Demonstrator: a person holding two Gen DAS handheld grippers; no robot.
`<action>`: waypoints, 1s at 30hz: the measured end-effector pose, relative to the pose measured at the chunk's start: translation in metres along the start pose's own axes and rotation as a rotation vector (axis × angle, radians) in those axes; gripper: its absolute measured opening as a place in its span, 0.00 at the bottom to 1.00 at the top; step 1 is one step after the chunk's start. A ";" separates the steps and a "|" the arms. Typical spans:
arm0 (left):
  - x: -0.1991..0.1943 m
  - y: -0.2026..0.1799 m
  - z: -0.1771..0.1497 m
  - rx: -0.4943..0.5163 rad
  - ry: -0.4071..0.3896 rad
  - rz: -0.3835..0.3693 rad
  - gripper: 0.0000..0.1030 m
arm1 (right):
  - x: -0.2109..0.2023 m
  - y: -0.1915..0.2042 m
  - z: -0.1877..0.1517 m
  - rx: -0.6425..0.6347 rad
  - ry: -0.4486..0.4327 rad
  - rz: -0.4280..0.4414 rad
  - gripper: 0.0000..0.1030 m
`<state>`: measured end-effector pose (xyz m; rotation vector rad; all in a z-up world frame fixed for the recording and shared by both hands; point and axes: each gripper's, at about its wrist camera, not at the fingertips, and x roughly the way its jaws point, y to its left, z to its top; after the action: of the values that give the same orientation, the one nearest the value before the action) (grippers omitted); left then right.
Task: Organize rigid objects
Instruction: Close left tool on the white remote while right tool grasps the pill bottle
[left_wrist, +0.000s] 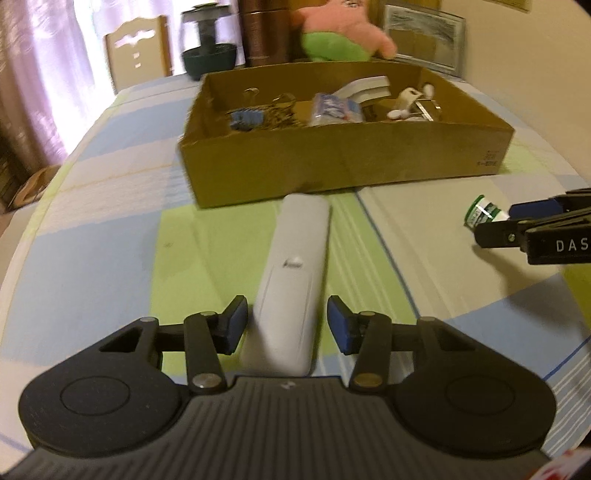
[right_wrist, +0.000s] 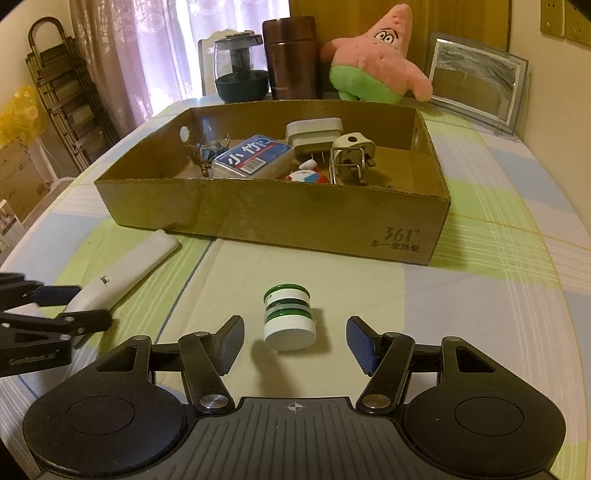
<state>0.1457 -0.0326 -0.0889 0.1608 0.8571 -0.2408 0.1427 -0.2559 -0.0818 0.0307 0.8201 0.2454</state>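
Two low, close wrist views toward the shared cardboard box (left_wrist: 343, 162).

Open table (right_wrist: 498, 295) lies right of the small jar (right_wrist: 290, 319); the cardboard box (right_wrist: 258, 218) blocks ahead, the white remote (right_wrist: 125, 273) left.

light: dim, warm | source: curtained window (right_wrist: 207, 44) (glaring) | left view blurred | edges: fisheye-bent
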 end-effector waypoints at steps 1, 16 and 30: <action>0.002 -0.001 0.002 0.016 -0.003 -0.008 0.42 | 0.000 0.000 0.000 0.001 -0.002 0.001 0.58; 0.005 0.003 0.000 0.042 -0.042 -0.053 0.32 | 0.010 0.009 0.000 -0.059 -0.014 -0.019 0.46; 0.005 0.002 -0.002 0.043 -0.061 -0.045 0.32 | 0.013 0.014 -0.002 -0.087 -0.010 -0.050 0.27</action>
<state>0.1484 -0.0310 -0.0940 0.1733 0.7963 -0.3050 0.1470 -0.2399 -0.0903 -0.0698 0.7983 0.2331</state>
